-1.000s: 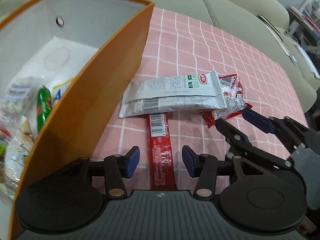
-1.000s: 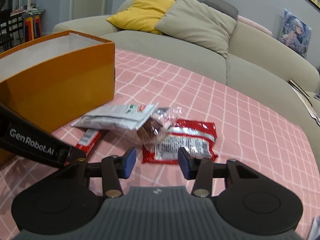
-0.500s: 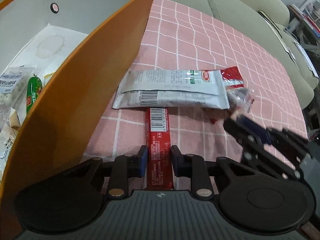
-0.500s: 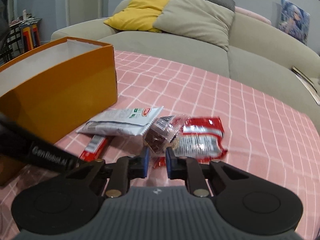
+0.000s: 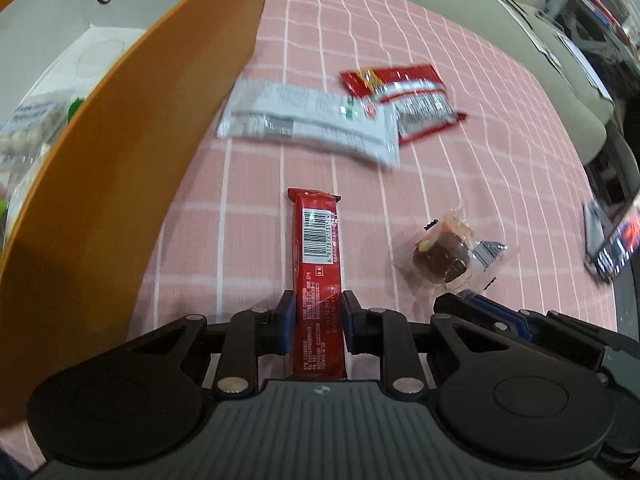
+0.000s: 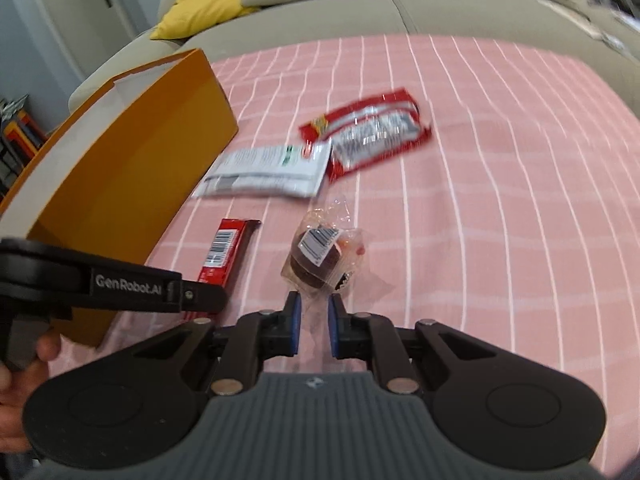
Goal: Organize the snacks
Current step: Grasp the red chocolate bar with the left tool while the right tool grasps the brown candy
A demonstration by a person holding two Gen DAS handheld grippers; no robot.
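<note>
Our left tongs [image 5: 316,322] have just closed and now pinch the red snack bar [image 5: 317,256], orange box [image 5: 132,184] at nine o'clock. Our right tongs [image 6: 313,326] have just closed on the clear wrapper of the chocolate cake [image 6: 322,258]. At twelve o'clock, on the pink checked tabletop [image 6: 500,200], lie the white packet [image 6: 272,170] and red packet [image 6: 372,132].

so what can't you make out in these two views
- Box contents: left wrist view, near wall hides most; right wrist view shows none.
- White packet and red packet print: motion blur, both views.
- Red bar lower end: left wrist view, gripper body covers it.
- Dark object: left wrist view, blurred, cut by edge.
</note>
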